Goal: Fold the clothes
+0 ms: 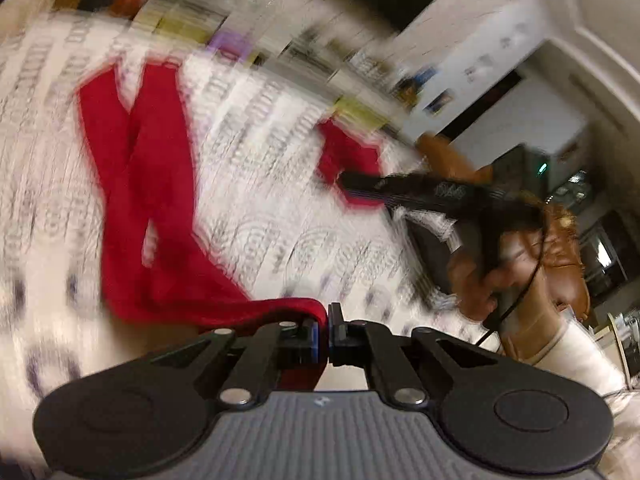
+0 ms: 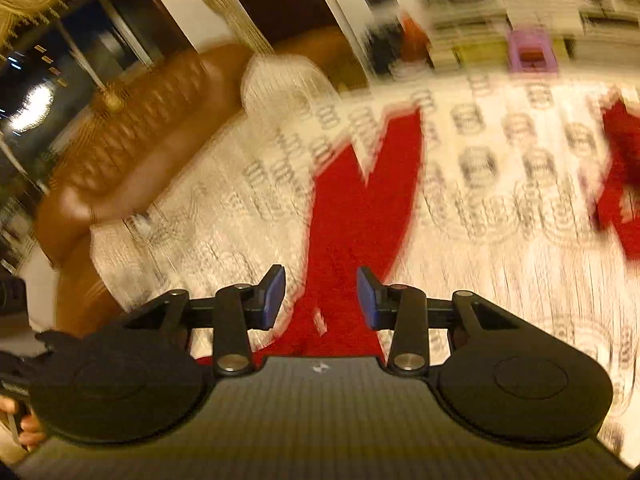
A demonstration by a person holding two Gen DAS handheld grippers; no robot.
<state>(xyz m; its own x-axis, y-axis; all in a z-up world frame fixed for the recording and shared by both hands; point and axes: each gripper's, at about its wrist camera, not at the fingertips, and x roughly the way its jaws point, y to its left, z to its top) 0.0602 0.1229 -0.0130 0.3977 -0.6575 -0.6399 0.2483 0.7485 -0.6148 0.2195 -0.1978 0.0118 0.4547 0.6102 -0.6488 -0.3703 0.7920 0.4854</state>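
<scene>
The left gripper (image 1: 327, 328) was clenched on the red pants (image 1: 148, 184). The right gripper (image 2: 320, 296) was wide open, holding nothing. A fast pull could make the pants slip out and bunch up on the bed cover (image 1: 280, 240).

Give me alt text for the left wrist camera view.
The left gripper is shut on an edge of a red garment trailing across a white patterned bedspread. The right gripper reaches toward another red piece. Motion-blurred.

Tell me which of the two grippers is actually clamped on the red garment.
The left gripper: its jaws are shut on the red garment. The right gripper stands open above the cloth, holding nothing.
</scene>
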